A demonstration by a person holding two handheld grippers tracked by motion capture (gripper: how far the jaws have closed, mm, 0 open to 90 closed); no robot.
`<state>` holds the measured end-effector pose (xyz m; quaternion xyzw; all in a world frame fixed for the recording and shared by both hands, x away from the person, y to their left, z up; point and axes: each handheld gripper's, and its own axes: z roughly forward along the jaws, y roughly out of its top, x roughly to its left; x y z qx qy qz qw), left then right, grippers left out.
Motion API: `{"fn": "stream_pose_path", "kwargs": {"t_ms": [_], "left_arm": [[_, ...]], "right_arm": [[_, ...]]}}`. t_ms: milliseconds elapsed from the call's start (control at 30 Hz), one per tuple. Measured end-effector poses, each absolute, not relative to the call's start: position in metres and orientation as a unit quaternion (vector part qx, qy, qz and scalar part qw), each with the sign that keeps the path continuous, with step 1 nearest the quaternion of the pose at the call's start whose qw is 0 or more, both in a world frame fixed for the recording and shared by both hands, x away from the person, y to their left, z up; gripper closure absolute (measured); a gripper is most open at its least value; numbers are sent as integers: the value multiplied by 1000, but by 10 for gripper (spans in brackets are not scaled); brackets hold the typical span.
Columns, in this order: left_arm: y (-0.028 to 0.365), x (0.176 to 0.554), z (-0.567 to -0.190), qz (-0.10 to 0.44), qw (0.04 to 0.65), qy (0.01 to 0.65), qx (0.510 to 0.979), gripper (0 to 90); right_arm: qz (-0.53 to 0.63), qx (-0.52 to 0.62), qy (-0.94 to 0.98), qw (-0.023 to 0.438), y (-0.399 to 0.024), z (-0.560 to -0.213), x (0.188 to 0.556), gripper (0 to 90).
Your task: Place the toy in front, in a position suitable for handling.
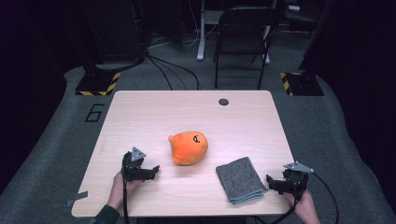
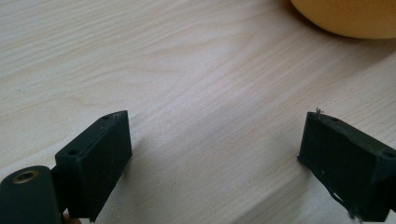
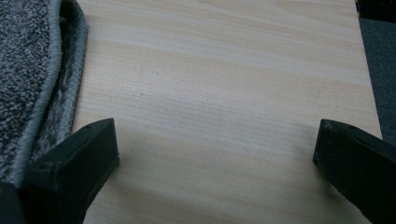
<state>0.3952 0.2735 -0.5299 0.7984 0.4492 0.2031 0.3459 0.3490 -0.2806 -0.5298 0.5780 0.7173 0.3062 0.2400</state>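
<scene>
An orange plush toy [image 1: 188,147] with a small black face mark lies near the middle of the wooden table [image 1: 187,112]. To its right, near the front edge, lies a folded grey towel [image 1: 240,179]. My left gripper [image 1: 152,171] rests low on the table left of the toy, open, with bare wood between its jaws; the toy's orange edge [image 2: 345,18] shows at the top right of the left gripper view. My right gripper [image 1: 271,183] sits just right of the towel, open and holding nothing. The towel's folded edge [image 3: 32,84] lies beside its left jaw.
A small dark round hole [image 1: 223,101] marks the table's far side. Beyond the table stand a black folding chair [image 1: 243,37] and floor cables [image 1: 173,70]. The table's right edge [image 3: 369,93] runs close to my right gripper. A person's hands hold both grippers at the front edge.
</scene>
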Motion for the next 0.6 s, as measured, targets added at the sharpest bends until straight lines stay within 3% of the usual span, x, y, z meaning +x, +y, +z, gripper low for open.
{"fn": "stream_pose_path", "kwargs": {"t_ms": [367, 600], "left_arm": [[274, 396, -530, 202, 346, 446, 800, 92], [274, 395, -530, 201, 347, 448, 799, 92]], "right_arm": [[277, 568, 732, 253, -280, -524, 346, 0], [237, 585, 743, 222, -283, -516, 348, 9]]}}
